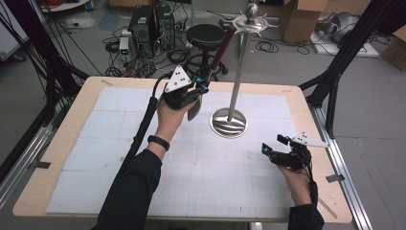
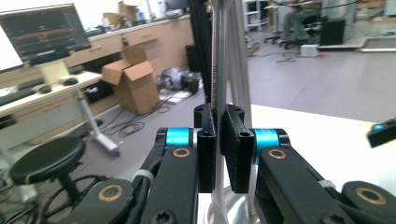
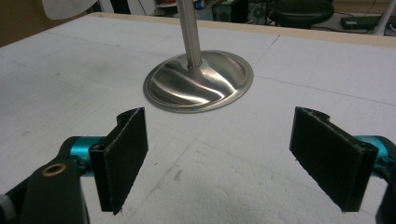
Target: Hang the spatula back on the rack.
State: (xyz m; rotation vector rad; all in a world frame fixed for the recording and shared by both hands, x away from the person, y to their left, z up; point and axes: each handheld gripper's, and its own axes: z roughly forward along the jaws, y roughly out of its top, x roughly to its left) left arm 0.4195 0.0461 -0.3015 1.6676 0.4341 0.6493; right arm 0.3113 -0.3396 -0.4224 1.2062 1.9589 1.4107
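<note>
Left claw (image 1: 201,86) clenched on a spoon (image 1: 214,62), up beside the silver stand (image 1: 238,72). Right claw (image 1: 274,144) released, low over the surface (image 1: 119,143), near the stand's base.

High view: the camera is looking forward and down from above the person's side, taking in the whole table (image 1: 57,143) and the floor beyond. Left gripper view: the camera is riding behind the left gripper (image 2: 218,140), raised, looking nearly level past its jaws at the stand's pole (image 2: 219,56) close ahead. Right gripper view: the camera is sitting low behind the right gripper (image 3: 219,158), facing the stand's base (image 3: 198,86) just ahead. All three views are sharing the metal stand (image 1: 230,122).
</note>
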